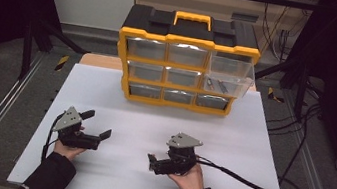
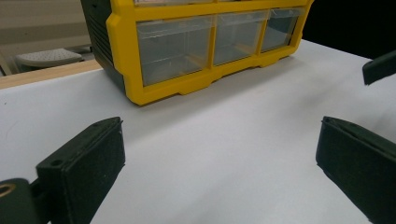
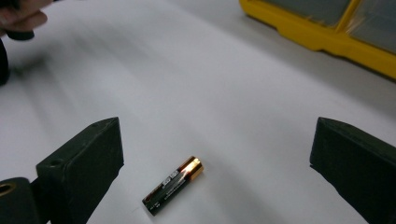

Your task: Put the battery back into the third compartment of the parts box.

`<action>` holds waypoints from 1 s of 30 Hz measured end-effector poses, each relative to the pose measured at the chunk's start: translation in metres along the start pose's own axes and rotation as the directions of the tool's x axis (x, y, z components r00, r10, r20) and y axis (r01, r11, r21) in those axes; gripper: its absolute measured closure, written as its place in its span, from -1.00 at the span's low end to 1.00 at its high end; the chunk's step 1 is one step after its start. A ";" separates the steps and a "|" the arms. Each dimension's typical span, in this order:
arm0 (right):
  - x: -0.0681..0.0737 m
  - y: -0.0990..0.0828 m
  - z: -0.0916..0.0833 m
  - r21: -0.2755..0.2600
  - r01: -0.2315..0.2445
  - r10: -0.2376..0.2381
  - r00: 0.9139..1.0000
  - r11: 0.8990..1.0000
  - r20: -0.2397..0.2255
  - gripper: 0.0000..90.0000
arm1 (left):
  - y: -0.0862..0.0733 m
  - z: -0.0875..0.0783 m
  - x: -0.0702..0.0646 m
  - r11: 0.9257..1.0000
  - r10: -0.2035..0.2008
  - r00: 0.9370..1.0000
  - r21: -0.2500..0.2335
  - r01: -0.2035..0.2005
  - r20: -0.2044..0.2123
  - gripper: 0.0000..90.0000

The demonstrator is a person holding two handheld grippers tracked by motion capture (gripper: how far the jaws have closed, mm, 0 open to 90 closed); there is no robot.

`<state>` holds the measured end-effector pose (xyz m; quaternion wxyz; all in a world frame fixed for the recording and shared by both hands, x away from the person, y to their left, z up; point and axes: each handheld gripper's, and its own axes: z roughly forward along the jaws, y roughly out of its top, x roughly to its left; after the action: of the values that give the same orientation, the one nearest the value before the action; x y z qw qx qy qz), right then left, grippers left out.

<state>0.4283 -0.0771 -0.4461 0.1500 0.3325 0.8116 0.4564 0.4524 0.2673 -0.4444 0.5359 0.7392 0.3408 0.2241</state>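
White desk (image 1: 251, 137) is seen carrying a yellow drawer cabinet (image 1: 186, 67) at its far edge, one top drawer (image 1: 230, 76) pulled out. Near the front edge, the right tool (image 1: 152, 163) is held spread over a battery (image 3: 173, 185), which lies between its jaws, long axis slanted across the gap. The left tool (image 1: 96, 125), also spread, is held farther off, empty.

Pretty dim room overall, white table (image 1: 152, 122) lit from above, glare on the drawers (image 1: 187, 54), gripper views soft and blurry.
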 end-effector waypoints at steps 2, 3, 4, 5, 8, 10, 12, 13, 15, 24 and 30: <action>0.003 -0.003 0.006 0.026 0.012 -0.012 1.000 1.000 -0.006 -0.91 | 0.000 0.000 0.000 1.000 0.000 1.000 0.000 0.000 0.000 -0.98; 0.005 -0.005 0.009 0.032 0.017 -0.016 1.000 0.999 -0.012 -0.90 | 0.000 0.000 0.000 1.000 -0.001 1.000 -0.001 0.001 -0.001 -0.98; 0.006 -0.007 0.011 0.040 0.013 -0.013 1.000 0.999 -0.019 -0.89 | 0.000 0.000 0.000 1.000 -0.002 1.000 -0.002 0.002 -0.001 -0.98; 0.007 -0.008 0.014 0.046 0.012 -0.011 0.999 0.999 -0.030 -0.87 | 0.000 0.000 0.000 1.000 -0.001 1.000 -0.002 0.001 -0.001 -0.98; 0.008 -0.013 0.020 0.070 0.011 -0.008 0.999 0.998 -0.036 -0.80 | 0.000 0.000 0.000 1.000 -0.001 1.000 -0.001 0.001 -0.001 -0.98; 0.009 -0.016 0.023 0.087 0.015 -0.011 0.999 0.996 -0.044 -0.74 | 0.000 0.000 0.000 1.000 -0.001 1.000 -0.004 0.001 0.000 -0.98; 0.011 -0.018 0.024 0.096 0.014 -0.009 0.998 0.995 -0.060 -0.65 | 0.000 0.000 -0.001 1.000 0.000 1.000 -0.002 0.000 0.000 -0.98; 0.011 -0.018 0.025 0.100 0.019 -0.013 0.998 0.995 -0.066 -0.59 | 0.000 0.000 0.000 1.000 -0.001 1.000 -0.001 0.001 -0.001 -0.98; 0.010 -0.019 0.026 0.113 0.024 -0.015 0.997 0.993 -0.074 -0.49 | 0.000 0.000 0.000 1.000 -0.003 1.000 -0.002 0.003 -0.001 -0.98; 0.011 -0.025 0.033 0.166 0.036 -0.020 0.995 0.985 -0.098 -0.04 | 0.000 -0.001 -0.001 1.000 0.000 1.000 -0.003 0.000 -0.001 -0.98; 0.010 -0.025 0.033 0.184 0.040 -0.017 0.992 0.982 -0.128 0.24 | 0.000 0.000 -0.001 1.000 0.001 1.000 -0.001 -0.001 -0.002 -0.98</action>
<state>0.4292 -0.0583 -0.4845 0.0734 0.3041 0.8633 0.3961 0.4517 0.2670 -0.4441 0.5358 0.7389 0.3409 0.2252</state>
